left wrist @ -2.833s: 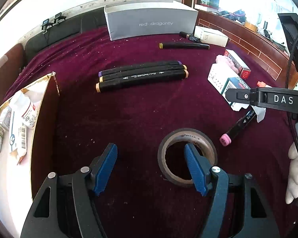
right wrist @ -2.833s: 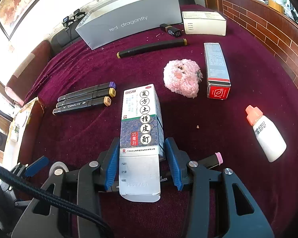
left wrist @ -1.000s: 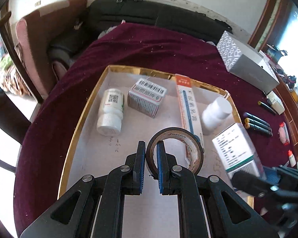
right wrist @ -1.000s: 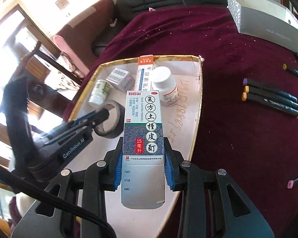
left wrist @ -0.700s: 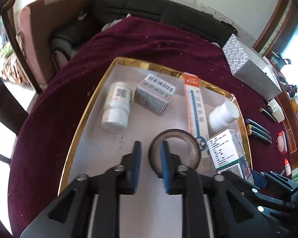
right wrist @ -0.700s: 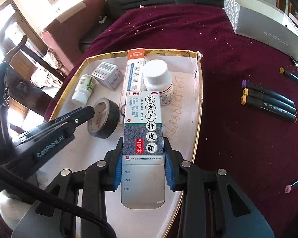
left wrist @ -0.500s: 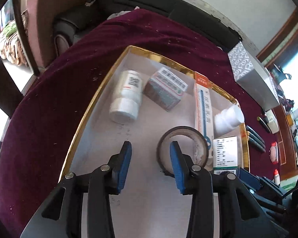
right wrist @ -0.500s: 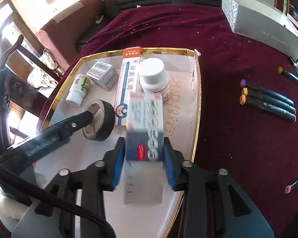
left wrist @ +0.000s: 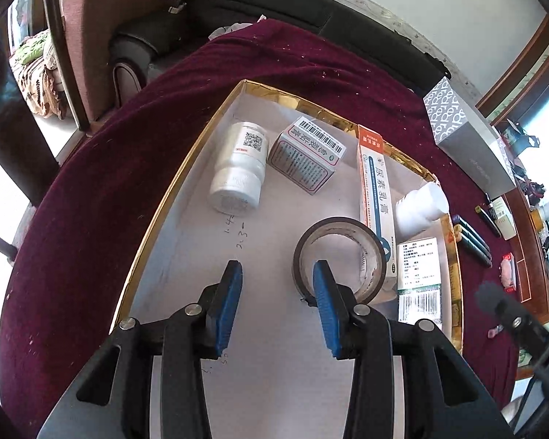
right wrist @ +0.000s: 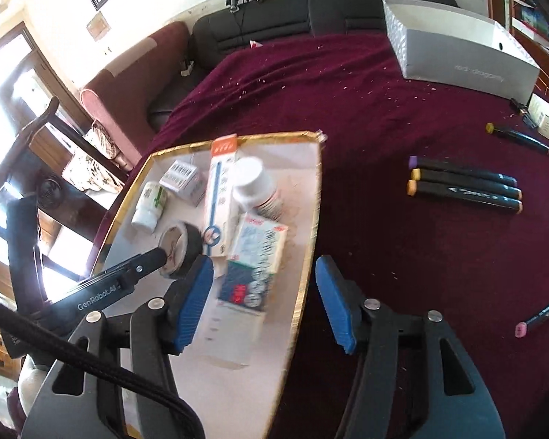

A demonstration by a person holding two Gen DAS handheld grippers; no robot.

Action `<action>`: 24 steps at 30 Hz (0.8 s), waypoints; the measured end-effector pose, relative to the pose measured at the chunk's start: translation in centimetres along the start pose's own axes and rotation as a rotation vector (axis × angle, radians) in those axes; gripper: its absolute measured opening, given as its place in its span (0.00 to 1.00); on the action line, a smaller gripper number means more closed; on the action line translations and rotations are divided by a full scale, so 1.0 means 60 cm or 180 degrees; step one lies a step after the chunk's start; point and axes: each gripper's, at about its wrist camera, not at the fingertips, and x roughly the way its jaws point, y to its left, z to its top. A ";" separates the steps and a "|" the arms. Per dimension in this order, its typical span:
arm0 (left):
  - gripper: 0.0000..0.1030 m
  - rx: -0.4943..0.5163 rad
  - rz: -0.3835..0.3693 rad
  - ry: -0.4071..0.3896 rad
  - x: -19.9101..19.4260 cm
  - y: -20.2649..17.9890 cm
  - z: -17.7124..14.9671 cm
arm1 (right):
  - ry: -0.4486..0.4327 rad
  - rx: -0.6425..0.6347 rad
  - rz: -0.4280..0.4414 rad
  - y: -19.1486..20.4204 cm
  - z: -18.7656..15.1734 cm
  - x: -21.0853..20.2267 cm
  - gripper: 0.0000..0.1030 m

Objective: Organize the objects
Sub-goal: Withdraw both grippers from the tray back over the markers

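The tape roll (left wrist: 338,256) lies flat in the gold-rimmed tray (left wrist: 186,168), low centre of frame, released; the left tool (left wrist: 276,305) stands open, one finger inside its ring. The medicine box (right wrist: 252,256) lies beside it; the right tool (right wrist: 265,303), just opening, holds nothing.

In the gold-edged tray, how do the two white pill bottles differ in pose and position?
The QR-label bottle lies on its side near the tray's left wall, beside the barcoded box. The plain-capped bottle stands by the right wall, next to the long orange-topped carton. Both are white, capped, and rest in the tray.
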 end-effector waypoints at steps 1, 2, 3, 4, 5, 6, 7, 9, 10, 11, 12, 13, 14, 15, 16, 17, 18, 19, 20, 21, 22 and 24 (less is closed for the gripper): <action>0.34 -0.0011 -0.0037 0.0002 -0.003 0.003 -0.002 | -0.0023 0.0011 0.0005 -0.004 -0.002 -0.006 0.56; 0.35 -0.0032 -0.0129 -0.0004 -0.007 0.006 -0.003 | -0.0065 0.0035 0.0007 -0.014 -0.005 -0.017 0.56; 0.36 -0.0058 -0.0225 -0.0043 -0.014 0.008 -0.002 | -0.0091 0.0052 0.0002 -0.020 -0.005 -0.025 0.56; 0.37 -0.0078 -0.0264 -0.0122 -0.026 0.008 -0.002 | -0.0120 0.0068 -0.0004 -0.028 -0.005 -0.035 0.56; 0.38 -0.0099 -0.0315 -0.0229 -0.042 0.005 -0.003 | -0.0164 0.0080 -0.0017 -0.038 -0.004 -0.049 0.56; 0.40 -0.0107 -0.0410 -0.0294 -0.056 0.002 -0.004 | -0.0236 0.0080 -0.0056 -0.049 -0.002 -0.068 0.56; 0.41 -0.0103 -0.0538 -0.0352 -0.073 -0.008 -0.005 | -0.0303 0.0069 -0.0104 -0.058 0.001 -0.085 0.56; 0.46 -0.0049 -0.0739 -0.0486 -0.107 -0.037 -0.009 | -0.0514 -0.0022 -0.0275 -0.078 0.010 -0.135 0.56; 0.51 0.0003 -0.0833 -0.0574 -0.127 -0.059 -0.013 | -0.0663 -0.0096 -0.0409 -0.086 0.014 -0.168 0.56; 0.53 0.0064 -0.0915 -0.0666 -0.145 -0.082 -0.018 | -0.0762 -0.0144 -0.0503 -0.089 0.014 -0.188 0.59; 0.54 0.0125 -0.0967 -0.0728 -0.158 -0.100 -0.023 | -0.0942 -0.0217 -0.0678 -0.097 0.016 -0.220 0.69; 0.54 0.0207 -0.1030 -0.0775 -0.169 -0.124 -0.027 | -0.1095 -0.0264 -0.0827 -0.102 0.014 -0.245 0.81; 0.55 0.0272 -0.1076 -0.0798 -0.177 -0.145 -0.032 | -0.1319 -0.0311 -0.1023 -0.115 0.013 -0.277 0.84; 0.55 0.0324 -0.1147 -0.0791 -0.182 -0.165 -0.037 | -0.1428 -0.0336 -0.1091 -0.127 0.011 -0.293 0.87; 0.55 0.0358 -0.1215 -0.0755 -0.181 -0.184 -0.041 | -0.1495 -0.0349 -0.1095 -0.140 0.007 -0.304 1.00; 0.55 0.0391 -0.1269 -0.0700 -0.175 -0.204 -0.047 | -0.1512 -0.0295 -0.0989 -0.169 0.006 -0.309 1.00; 0.55 0.0411 -0.1296 -0.0654 -0.166 -0.220 -0.049 | -0.1440 -0.0189 -0.0933 -0.194 0.009 -0.305 1.00; 0.55 0.0444 -0.1318 -0.0596 -0.154 -0.239 -0.058 | -0.1307 -0.0053 -0.0919 -0.217 0.013 -0.296 1.00; 0.55 0.0482 -0.1323 -0.0546 -0.142 -0.254 -0.067 | -0.1044 0.0148 -0.0827 -0.255 0.019 -0.273 1.00; 0.55 0.0526 -0.1315 -0.0473 -0.125 -0.271 -0.078 | -0.0891 0.0272 -0.0721 -0.278 0.022 -0.256 1.00; 0.55 0.0565 -0.1304 -0.0383 -0.107 -0.287 -0.091 | -0.0732 0.0444 -0.0618 -0.308 0.024 -0.231 1.00; 0.55 0.0657 -0.1271 -0.0174 -0.064 -0.316 -0.115 | -0.0585 0.0643 -0.0471 -0.341 0.025 -0.195 1.00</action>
